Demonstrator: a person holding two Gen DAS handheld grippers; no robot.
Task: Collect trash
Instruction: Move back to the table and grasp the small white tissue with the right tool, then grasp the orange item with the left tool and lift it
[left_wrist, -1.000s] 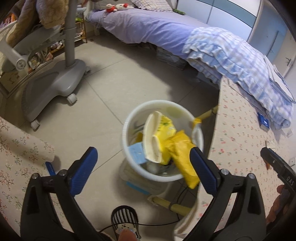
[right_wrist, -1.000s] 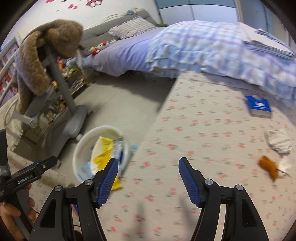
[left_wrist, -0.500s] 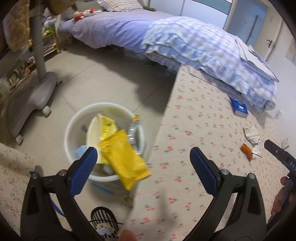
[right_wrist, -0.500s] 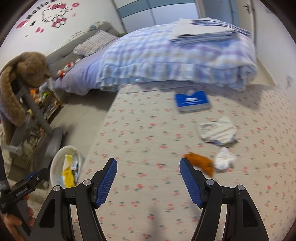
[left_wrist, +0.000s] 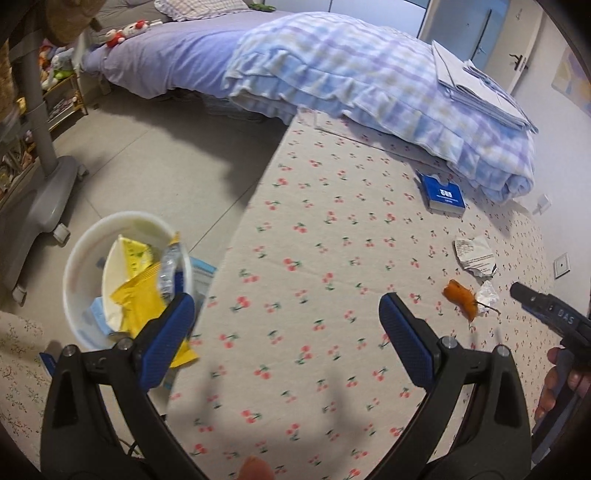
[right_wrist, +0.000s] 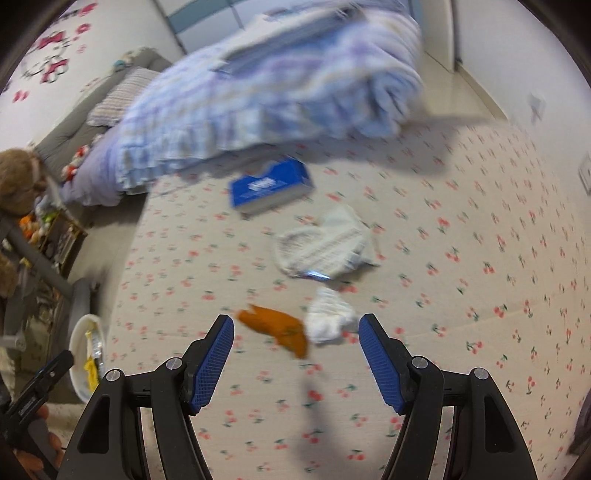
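The right gripper, jaws apart and empty, had the orange peel at twelve o'clock, lying crosswise.

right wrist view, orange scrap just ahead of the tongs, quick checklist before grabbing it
1. Right tongs open and empty: ok.
2. Orange scrap lined up between the jaws: ok, slightly left of centre.
3. Scrap free of neighbours: not ok, the small white crumpled paper lies right against it.
4. Sharp view for aiming: not ok, the picture is motion-blurred.
5. White bin reachable for the drop: ok, on the floor beside the cherry-print mattress.
6. Left tongs out of the way: ok, open and empty.
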